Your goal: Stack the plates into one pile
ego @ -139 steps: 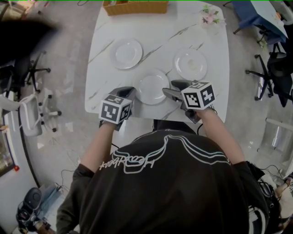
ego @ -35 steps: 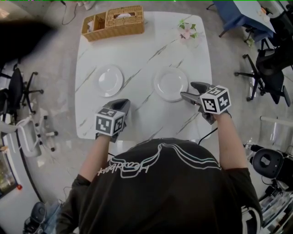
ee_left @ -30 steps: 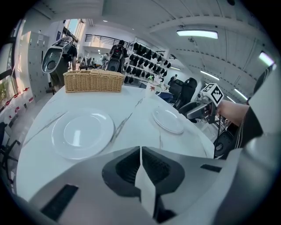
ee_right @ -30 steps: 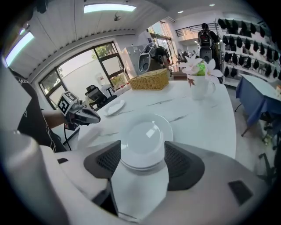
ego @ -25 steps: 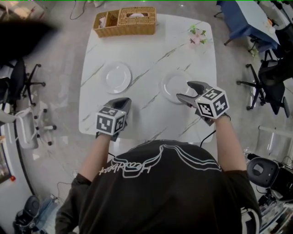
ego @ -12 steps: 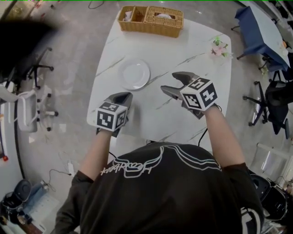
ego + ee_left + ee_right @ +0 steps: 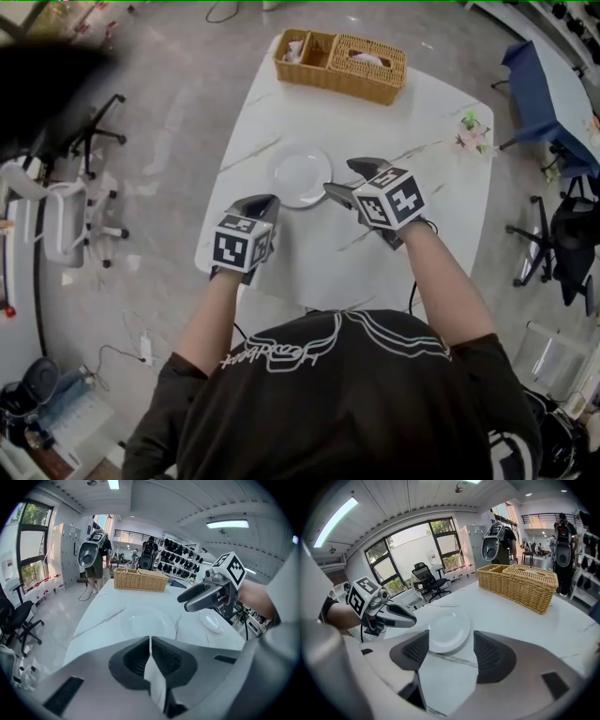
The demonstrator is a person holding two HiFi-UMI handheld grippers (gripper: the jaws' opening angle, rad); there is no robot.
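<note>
A white plate [image 7: 300, 175] lies flat on the marble table [image 7: 309, 112], on the person's side of the wicker basket [image 7: 340, 64] and well apart from it. The right gripper [image 7: 342, 178] hangs above the table nearer the person than the basket, its jaws spread wide and empty, the plate showing beyond the gap. The left gripper [image 7: 150, 641], farther from the basket, has its jaws pressed together on nothing. The left gripper view shows a second plate [image 7: 209, 620] below the right gripper.
</note>
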